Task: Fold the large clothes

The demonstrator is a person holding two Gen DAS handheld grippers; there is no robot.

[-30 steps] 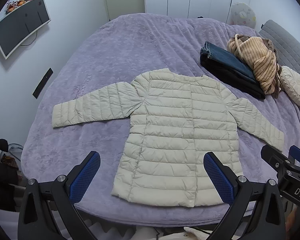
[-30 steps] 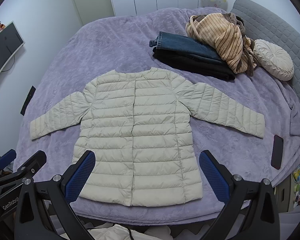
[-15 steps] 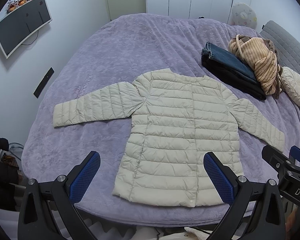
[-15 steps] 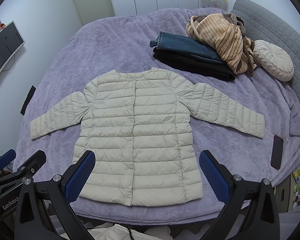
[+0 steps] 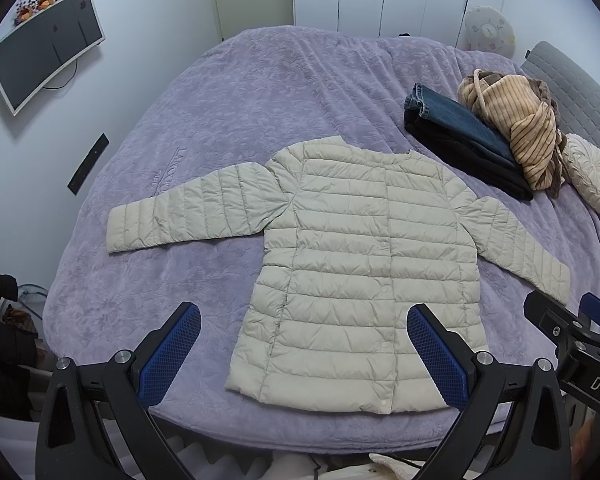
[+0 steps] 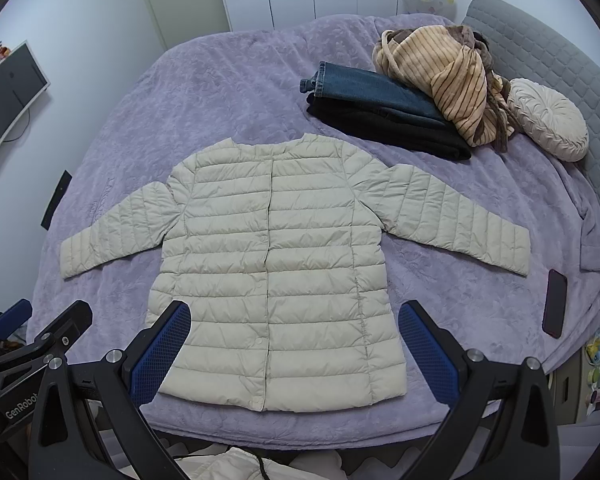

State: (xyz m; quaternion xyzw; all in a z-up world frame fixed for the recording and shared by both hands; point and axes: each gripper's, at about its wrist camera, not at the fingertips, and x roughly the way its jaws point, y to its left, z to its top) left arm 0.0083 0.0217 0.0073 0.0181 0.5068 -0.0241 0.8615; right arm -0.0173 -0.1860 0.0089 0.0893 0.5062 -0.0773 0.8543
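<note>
Purple bedspread (image 5: 260, 92) covers the whole bed. Your cream quilted puffer jacket (image 6: 272, 280) lies flat on it, front up, snapped closed, both sleeves spread out to the sides, hem at the near edge. Beyond its right shoulder: folded jeans (image 6: 372, 88) stacked on a black garment (image 6: 388, 128), with a striped tan bundle (image 6: 440, 84) heaped on top. Round cream cushion (image 6: 548, 118) by the headboard; dark phone (image 6: 554, 304) at the right bed edge. Left gripper (image 5: 304, 354) and right gripper (image 6: 294, 350) hover above the hem — fingers spread wide, empty.
</note>
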